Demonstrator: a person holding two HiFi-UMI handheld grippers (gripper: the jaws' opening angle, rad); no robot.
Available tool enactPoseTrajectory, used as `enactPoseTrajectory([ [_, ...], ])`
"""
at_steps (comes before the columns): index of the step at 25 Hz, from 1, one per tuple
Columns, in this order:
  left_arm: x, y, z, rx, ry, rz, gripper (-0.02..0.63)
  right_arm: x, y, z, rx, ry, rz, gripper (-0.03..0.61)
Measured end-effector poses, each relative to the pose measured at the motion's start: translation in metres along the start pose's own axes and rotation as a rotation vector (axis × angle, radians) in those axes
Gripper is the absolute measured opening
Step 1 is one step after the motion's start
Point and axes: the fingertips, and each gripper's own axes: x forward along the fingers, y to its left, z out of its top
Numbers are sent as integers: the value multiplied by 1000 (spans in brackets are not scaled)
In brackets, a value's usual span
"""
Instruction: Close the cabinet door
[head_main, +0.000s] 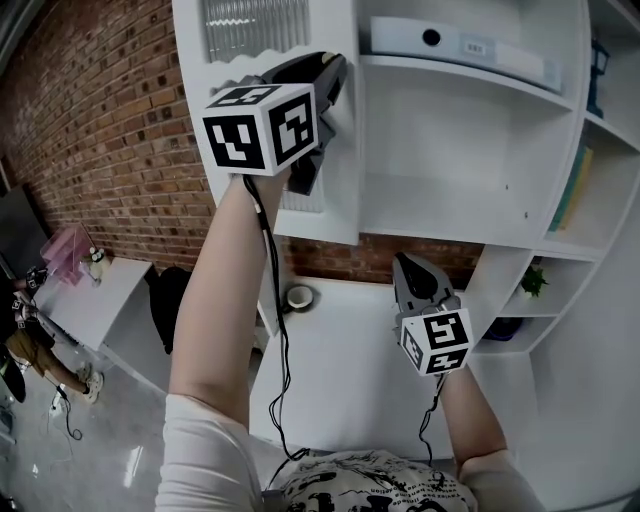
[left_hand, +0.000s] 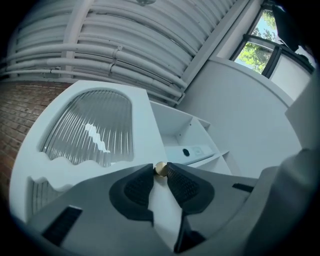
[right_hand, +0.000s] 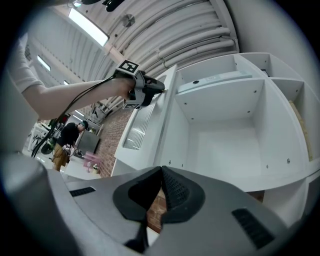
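The white cabinet door (head_main: 340, 190) with a ribbed glass pane stands partly open, edge-on, at the left of the open shelf unit (head_main: 470, 150). My left gripper (head_main: 335, 75) is raised to the door's upper edge. In the left gripper view it (left_hand: 160, 172) is shut on the door's small brass knob (left_hand: 160, 168), with the glass pane (left_hand: 95, 130) to its left. My right gripper (head_main: 405, 262) hangs lower, under the shelf, shut with nothing in it (right_hand: 161, 172). The right gripper view shows the left gripper (right_hand: 159, 86) at the door's edge (right_hand: 150, 120).
A pale flat box (head_main: 450, 45) lies on the top shelf, and books (head_main: 572, 190) stand in the right compartment. A small plant (head_main: 533, 282) sits lower right and a round cup (head_main: 299, 297) rests on the white counter. The brick wall (head_main: 110, 130) and a person (head_main: 25, 340) are at left.
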Motion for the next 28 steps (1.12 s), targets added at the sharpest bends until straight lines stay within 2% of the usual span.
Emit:
enactPoseTrajectory([
  [15, 23, 11, -15, 55, 35, 88, 97, -2, -6, -5, 7, 15, -8, 15],
  [20, 22, 10, -14, 42, 33, 83, 98, -9, -4, -5, 8, 22, -24, 15],
  [28, 3, 7, -16, -12, 9, 30, 101, -16, 8, -3, 14, 46, -74, 15],
])
